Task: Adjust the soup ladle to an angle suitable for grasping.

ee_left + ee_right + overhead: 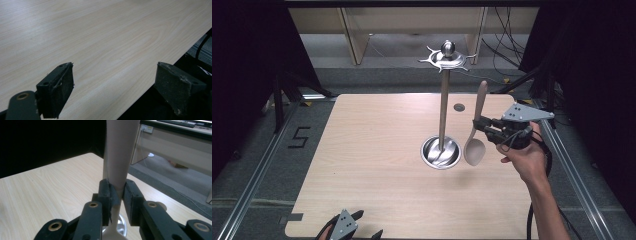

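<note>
A pale wooden spoon (475, 140) hangs above the table, handle up and bowl down, just right of the metal stand's base. My right gripper (480, 124) is shut on its handle near the neck; in the right gripper view the handle (121, 152) rises between the two pads (104, 192). The stand (443, 100) is a tall steel pole with a hooked top ring (447, 59) and a round dish base (440, 152). At the table's near edge my left gripper (360, 229) rests with its jaws wide apart; its pads (57, 92) hold nothing.
The light wooden table (377, 150) has a small round hole (459, 107) behind the stand. Black rails run along both sides, and the floor at left bears a marked digit (299, 137). Wooden furniture and cables stand beyond the far edge.
</note>
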`<state>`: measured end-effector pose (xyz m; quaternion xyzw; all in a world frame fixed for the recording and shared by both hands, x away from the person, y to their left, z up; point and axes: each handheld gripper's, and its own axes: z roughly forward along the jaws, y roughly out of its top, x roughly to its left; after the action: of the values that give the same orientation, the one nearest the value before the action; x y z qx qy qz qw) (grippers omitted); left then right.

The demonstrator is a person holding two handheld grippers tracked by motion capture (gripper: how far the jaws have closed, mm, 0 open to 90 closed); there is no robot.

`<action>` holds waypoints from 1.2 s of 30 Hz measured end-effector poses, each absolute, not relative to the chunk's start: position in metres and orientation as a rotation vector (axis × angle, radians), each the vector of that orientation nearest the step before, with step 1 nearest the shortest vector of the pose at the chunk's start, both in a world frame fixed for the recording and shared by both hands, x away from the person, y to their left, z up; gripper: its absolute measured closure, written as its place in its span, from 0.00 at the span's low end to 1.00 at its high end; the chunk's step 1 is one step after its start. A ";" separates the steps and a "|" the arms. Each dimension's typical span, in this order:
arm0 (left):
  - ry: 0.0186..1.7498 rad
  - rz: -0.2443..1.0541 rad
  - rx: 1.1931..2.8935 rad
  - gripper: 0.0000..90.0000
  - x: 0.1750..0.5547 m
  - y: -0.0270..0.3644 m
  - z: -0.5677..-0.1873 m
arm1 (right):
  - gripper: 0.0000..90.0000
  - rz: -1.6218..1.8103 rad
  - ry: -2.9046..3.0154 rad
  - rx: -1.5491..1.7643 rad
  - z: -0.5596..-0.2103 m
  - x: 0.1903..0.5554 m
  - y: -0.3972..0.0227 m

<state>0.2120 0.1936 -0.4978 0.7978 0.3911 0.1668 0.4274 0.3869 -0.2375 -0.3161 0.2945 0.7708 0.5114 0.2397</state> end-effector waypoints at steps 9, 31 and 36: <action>0.972 0.422 2.008 0.17 0.213 0.194 -0.498 | 0.86 1.361 2.131 0.806 -0.305 0.392 -0.227; 0.979 0.408 1.982 0.17 0.212 0.193 -0.498 | 0.86 1.304 2.142 0.807 -0.287 0.400 -0.218; 0.978 0.409 1.984 0.17 0.212 0.193 -0.498 | 0.86 1.290 2.131 0.809 -0.287 0.404 -0.215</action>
<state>0.2116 0.1933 -0.4977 0.7955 0.3924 0.1640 0.4315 0.4036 -0.2147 -0.2868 0.2985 0.7861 0.4757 0.2583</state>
